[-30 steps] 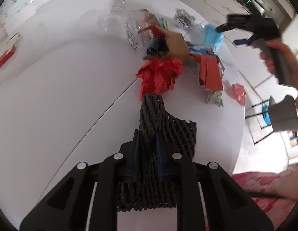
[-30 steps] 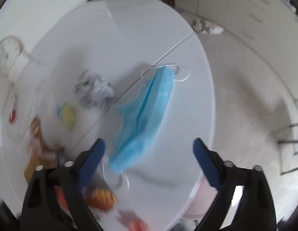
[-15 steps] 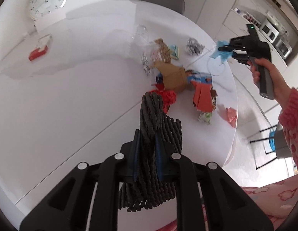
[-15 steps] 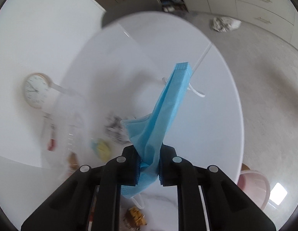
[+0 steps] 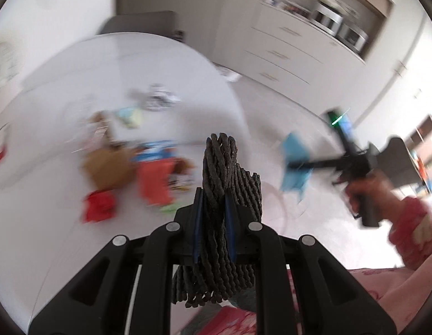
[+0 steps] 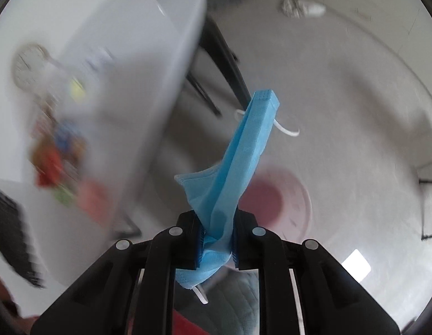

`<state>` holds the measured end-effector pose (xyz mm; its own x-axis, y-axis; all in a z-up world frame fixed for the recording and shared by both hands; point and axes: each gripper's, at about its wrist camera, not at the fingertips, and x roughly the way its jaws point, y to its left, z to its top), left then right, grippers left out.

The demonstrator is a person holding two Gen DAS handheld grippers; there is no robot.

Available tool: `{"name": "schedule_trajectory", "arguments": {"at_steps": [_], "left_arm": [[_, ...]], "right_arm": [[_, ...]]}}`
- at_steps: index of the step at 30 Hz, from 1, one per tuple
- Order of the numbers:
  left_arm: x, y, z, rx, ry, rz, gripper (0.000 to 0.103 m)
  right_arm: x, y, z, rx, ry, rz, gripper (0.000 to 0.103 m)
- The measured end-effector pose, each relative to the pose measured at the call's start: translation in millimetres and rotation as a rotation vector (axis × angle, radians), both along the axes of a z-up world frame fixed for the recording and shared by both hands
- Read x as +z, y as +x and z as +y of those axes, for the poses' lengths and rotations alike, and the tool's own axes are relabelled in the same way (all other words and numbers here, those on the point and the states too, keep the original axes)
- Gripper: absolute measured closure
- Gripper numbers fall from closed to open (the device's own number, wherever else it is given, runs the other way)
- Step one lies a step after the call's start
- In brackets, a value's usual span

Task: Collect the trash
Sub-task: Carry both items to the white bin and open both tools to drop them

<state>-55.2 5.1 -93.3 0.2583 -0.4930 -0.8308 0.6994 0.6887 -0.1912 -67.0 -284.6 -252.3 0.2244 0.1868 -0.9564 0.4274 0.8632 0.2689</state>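
My left gripper (image 5: 214, 217) is shut on a dark grey foam net sleeve (image 5: 224, 173) and holds it in the air above the white table (image 5: 76, 69). My right gripper (image 6: 216, 231) is shut on a blue face mask (image 6: 241, 153), off the table's edge and above a pink bin (image 6: 282, 198) on the floor. In the left wrist view the right gripper (image 5: 296, 164) with the mask (image 5: 295, 156) shows at the right. Blurred trash lies on the table: red paper (image 5: 100, 206), a brown bag (image 5: 110, 167), an orange sheet (image 5: 154, 181), a crumpled wrapper (image 5: 160, 100).
A grey chair (image 5: 143, 25) stands behind the table, with drawers and cabinets (image 5: 294, 44) beyond. A white crumpled thing (image 6: 299, 7) lies on the floor. Black table legs (image 6: 224, 64) show under the tabletop. A clock (image 6: 29, 67) stands at the table's far side.
Both grippers have swung right with their loads. The right gripper has left the tabletop and now hangs over the floor and the pink bin. The left gripper has lifted.
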Motion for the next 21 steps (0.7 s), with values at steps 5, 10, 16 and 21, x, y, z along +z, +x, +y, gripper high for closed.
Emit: {"name": "schedule_trajectory", "arguments": {"at_steps": [5,10,16,21], "left_arm": [[-35,-14,-76,-0.128,0.057,0.056,0.088],[-81,-27,-137,-0.190,0.131,0.103,0.088],[-135,-41,-190,-0.235,0.226,0.149,0.077],[-147,-42,-198,-0.211,0.234,0.172,0.034]], "right_arm": [[-83,-18,4,0.033,-0.001,0.124,0.040],[-79,-36,-10,-0.006,-0.025,0.127,0.016],[-44,-73,-46,-0.059,-0.122,0.086,0.009],[-25,-93,-68,-0.073,-0.159,0.056,0.007]]}}
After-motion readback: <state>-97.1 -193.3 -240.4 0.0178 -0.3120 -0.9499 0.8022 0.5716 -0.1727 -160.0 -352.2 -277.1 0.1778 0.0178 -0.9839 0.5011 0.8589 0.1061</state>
